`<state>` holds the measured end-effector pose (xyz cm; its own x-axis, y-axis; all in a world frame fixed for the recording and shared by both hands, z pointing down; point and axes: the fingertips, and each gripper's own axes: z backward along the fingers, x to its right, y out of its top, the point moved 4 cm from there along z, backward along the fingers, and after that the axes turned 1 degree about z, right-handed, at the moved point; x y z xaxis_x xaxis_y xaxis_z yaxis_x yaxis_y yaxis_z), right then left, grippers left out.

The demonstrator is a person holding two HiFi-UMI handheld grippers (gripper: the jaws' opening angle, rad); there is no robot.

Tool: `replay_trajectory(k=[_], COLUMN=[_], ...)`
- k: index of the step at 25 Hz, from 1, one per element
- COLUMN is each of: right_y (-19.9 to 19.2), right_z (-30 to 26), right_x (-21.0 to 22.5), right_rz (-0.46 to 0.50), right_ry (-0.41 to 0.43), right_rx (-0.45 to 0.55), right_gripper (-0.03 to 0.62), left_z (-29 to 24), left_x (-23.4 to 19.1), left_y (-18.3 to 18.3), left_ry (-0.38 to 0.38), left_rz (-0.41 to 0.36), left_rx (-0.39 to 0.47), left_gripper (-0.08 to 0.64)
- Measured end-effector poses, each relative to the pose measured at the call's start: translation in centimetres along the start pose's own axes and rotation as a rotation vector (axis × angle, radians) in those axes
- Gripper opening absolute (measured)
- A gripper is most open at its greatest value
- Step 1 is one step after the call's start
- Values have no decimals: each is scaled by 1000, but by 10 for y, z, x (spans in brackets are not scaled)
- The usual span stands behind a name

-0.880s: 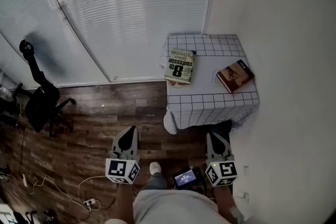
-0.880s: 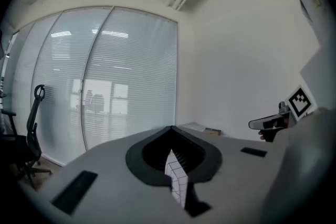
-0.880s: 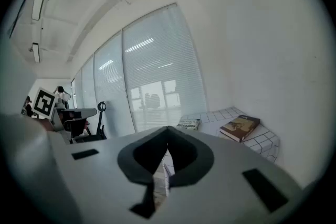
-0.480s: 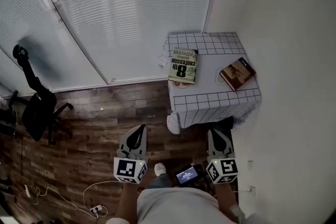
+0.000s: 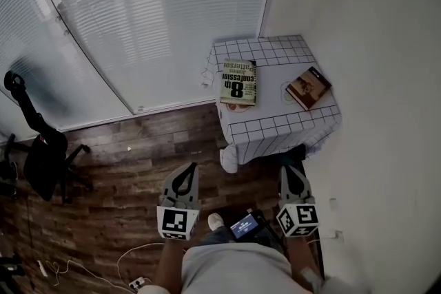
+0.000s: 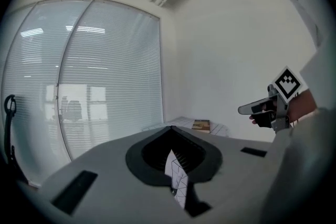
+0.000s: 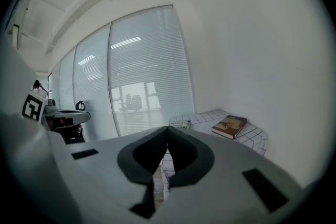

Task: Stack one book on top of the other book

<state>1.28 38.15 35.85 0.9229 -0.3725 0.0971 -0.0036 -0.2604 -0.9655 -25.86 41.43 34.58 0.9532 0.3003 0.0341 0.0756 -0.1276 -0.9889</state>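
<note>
The green and white paperback book (image 5: 238, 82) lies flat on the left part of a small table covered with a white cloth with a grid of dark lines (image 5: 275, 126). Its left side is close to the table's left edge. The second book, a brown one with a picture on its cover (image 5: 308, 87), lies flat on the right part of the same table, turned at an angle, near the edge that is beside the plain white wall (image 5: 372, 45). The two books are apart, with a strip of bare cloth between them, and neither one is on top of the other. The table stands in the corner between this wall and a wall of closed white blinds (image 5: 158, 10). The left gripper (image 5: 187, 172) has its jaws pressed together with nothing between them, and it touches nothing. The right gripper (image 5: 291, 174) is the same, jaws together and not holding anything. Both grippers are held low in front of the person, well apart from the table, and they point toward it. Between them and the table there is dark wooden floor (image 5: 124, 169). Far to the left stands a black office chair (image 5: 45, 155).
</note>
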Motion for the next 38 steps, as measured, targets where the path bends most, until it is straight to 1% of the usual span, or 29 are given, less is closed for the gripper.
replay_trajectory(k=[2, 4, 8, 11, 15, 19, 25, 32, 38], right_y=[-3, -5, -2, 1, 2, 8, 20, 29, 32], right_z=[1, 1, -8, -21, -45, -77, -121, -170, -215], right_x=[-5, -8, -13, -12, -1, 8, 33, 55, 78], right_rz=[-6, -7, 4, 2, -14, -17, -36, -61, -73], right_ry=[-12, -18, -9, -10, -18, -8, -14, -12, 3], right_rx=[-4, -12, -21, -19, -21, -14, -21, -34, -54], right_gripper=[8, 8, 8, 8, 8, 8, 8, 8, 8], left_z=[-1, -3, -14, -26, -48, -79, -131, -194, -238], left_x=[-1, -3, -12, -20, -28, -39, -49, -61, -71], left_y=[0, -2, -12, -12, -9, -7, -11, 0, 3], left_ry=[-17, -20, 3, 3, -4, -8, -17, -50, -47], left_rz=[-9, 1, 54, 88, 88, 90, 123, 122, 123], left_rx=[2, 4, -29, -35, -28, -17, -53, -59, -83], left_gripper=[8, 8, 8, 8, 8, 8, 8, 8, 8])
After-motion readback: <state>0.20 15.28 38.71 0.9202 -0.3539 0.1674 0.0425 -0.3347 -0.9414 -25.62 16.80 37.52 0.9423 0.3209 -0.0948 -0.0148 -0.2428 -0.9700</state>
